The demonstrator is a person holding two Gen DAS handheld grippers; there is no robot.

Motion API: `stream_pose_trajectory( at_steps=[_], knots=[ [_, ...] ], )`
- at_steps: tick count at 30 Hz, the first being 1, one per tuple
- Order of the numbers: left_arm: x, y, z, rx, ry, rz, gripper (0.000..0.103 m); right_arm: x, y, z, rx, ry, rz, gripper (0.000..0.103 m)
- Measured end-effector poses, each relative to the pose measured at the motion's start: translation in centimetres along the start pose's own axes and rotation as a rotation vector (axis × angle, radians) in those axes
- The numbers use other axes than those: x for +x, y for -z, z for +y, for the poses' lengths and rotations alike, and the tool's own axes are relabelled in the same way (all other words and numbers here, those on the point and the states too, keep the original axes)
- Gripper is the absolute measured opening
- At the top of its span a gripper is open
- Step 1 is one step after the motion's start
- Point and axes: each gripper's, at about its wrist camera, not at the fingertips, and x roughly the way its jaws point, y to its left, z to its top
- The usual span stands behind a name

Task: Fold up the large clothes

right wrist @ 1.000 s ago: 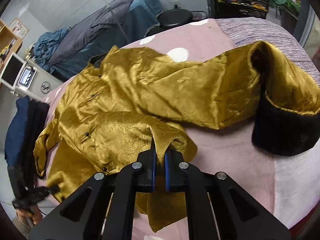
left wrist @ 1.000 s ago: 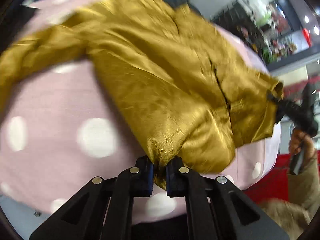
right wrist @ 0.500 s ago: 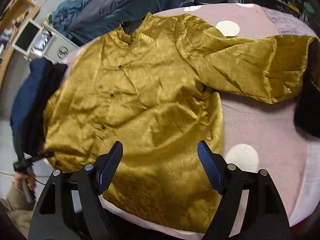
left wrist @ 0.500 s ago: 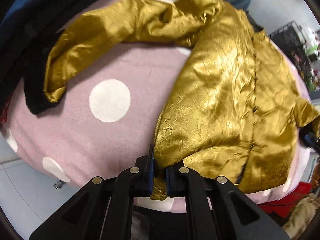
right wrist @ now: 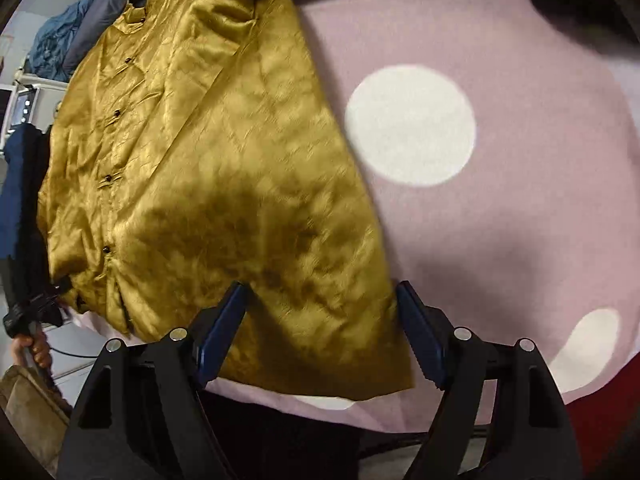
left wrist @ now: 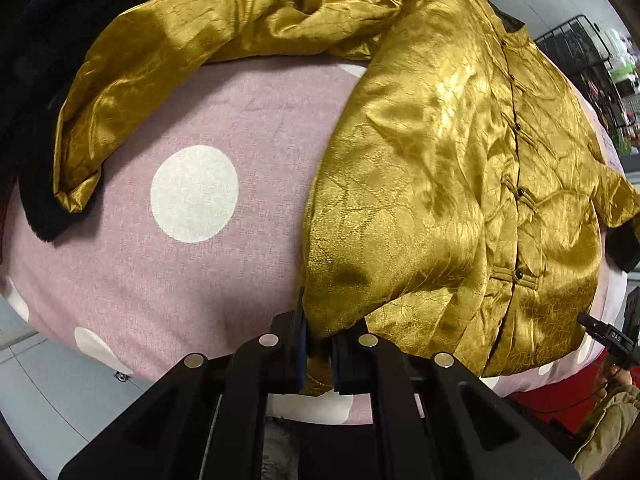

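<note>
place: cluttered room, part bedroom, part store or workroom | surface: pink cloth cover with white polka dots (left wrist: pixel 248 128) | heap: grey and blue garments piled behind (right wrist: pixel 80 32) | storage: black wire rack holding goods (left wrist: pixel 584 60) | floor: pale grey tiles (left wrist: pixel 48 392)

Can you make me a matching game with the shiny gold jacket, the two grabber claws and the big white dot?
Things:
1. shiny gold satin jacket
2. left gripper
3. right gripper
4. big white dot on the pink cover

States:
A. open wide, holding nothing
B. bare, to the left of the jacket's body
C. spread button-side up
D. pinching the jacket's bottom edge

Pairs: 1-C, 2-D, 3-A, 4-B
</note>
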Motion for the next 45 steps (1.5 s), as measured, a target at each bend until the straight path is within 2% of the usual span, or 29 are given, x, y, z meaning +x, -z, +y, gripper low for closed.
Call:
stream_pose_trajectory(
  at_steps=[1, 3, 10, 15, 17, 18, 19, 20, 21, 22, 23, 24, 26, 28, 31, 34, 39, 45],
  knots=[
    [0.0, 0.0, -0.3, 0.012, 0.005, 0.003, 0.008, -0.1, 0.3, 0.3, -0.017, -0.003, -0.005, 0.039],
    [0.1, 0.1, -0.8, 0.040, 0.012, 0.009, 0.008, -0.4, 0.7, 0.3, -0.030, -0.027, -0.014, 0.018],
    [-1.1, 1.7, -0.7, 0.124, 0.005, 0.009, 0.008, -3.1, 2.2, -0.3, -0.069, 0.053, 0.002, 0.009],
    [-0.2, 3.6, 0.2, 0.142, 0.002, 0.060, 0.008, -2.8, 3.7, -1.9, -0.036, 0.095, 0.058, 0.009],
    [0.9, 4.1, 0.3, 0.132, -0.009, 0.074, 0.010, -2.4, 3.7, -2.4, -0.009, 0.106, 0.052, 0.010],
    [1.1, 4.1, 0.3, 0.123, -0.018, 0.068, 0.012, -2.2, 3.5, -2.4, 0.010, 0.111, 0.051, 0.012],
    [1.2, 4.0, 0.2, 0.116, -0.022, 0.064, 0.012, -2.2, 3.3, -2.5, 0.025, 0.120, 0.051, 0.019],
    [1.3, 3.9, 0.1, 0.110, -0.026, 0.060, 0.018, -2.4, 3.1, -2.4, 0.028, 0.139, 0.051, 0.022],
    [1.2, 3.7, 0.0, 0.108, -0.031, 0.056, 0.029, -2.5, 3.0, -2.1, 0.016, 0.165, 0.047, 0.029],
    [0.9, 3.5, -0.1, 0.108, -0.035, 0.046, 0.036, -2.9, 2.8, -1.4, -0.011, 0.211, 0.037, 0.042],
    [0.4, 3.4, -0.2, 0.108, -0.039, 0.032, 0.051, -3.3, 2.7, -0.8, -0.041, 0.260, 0.020, 0.048],
    [-0.5, 3.2, -0.1, 0.102, -0.046, -0.005, 0.058, -4.0, 2.7, -0.2, -0.074, 0.310, -0.003, 0.054],
    [-2.5, 2.9, 0.0, 0.090, -0.049, -0.074, 0.063, -5.3, 2.3, 1.3, -0.139, 0.405, -0.044, 0.054],
    [-4.8, 2.4, 0.4, 0.068, -0.050, -0.155, 0.069, -6.3, 1.8, 2.3, -0.162, 0.447, -0.058, 0.055],
    [-7.0, 1.7, -0.1, 0.061, -0.056, -0.220, 0.073, -7.9, 1.0, 4.1, -0.166, 0.403, -0.102, 0.055],
    [-7.8, 1.1, -2.3, 0.113, -0.037, -0.239, 0.074, -8.5, 0.1, 7.0, -0.211, 0.361, -0.124, 0.055],
    [-7.1, 0.5, -6.7, 0.230, -0.009, -0.227, 0.075, -8.1, -0.6, 11.5, -0.310, 0.335, -0.131, 0.055],
    [-5.5, -0.1, -10.6, 0.343, -0.022, -0.215, 0.075, -6.5, -1.9, 15.4, -0.302, 0.271, -0.101, 0.055]
  ],
)
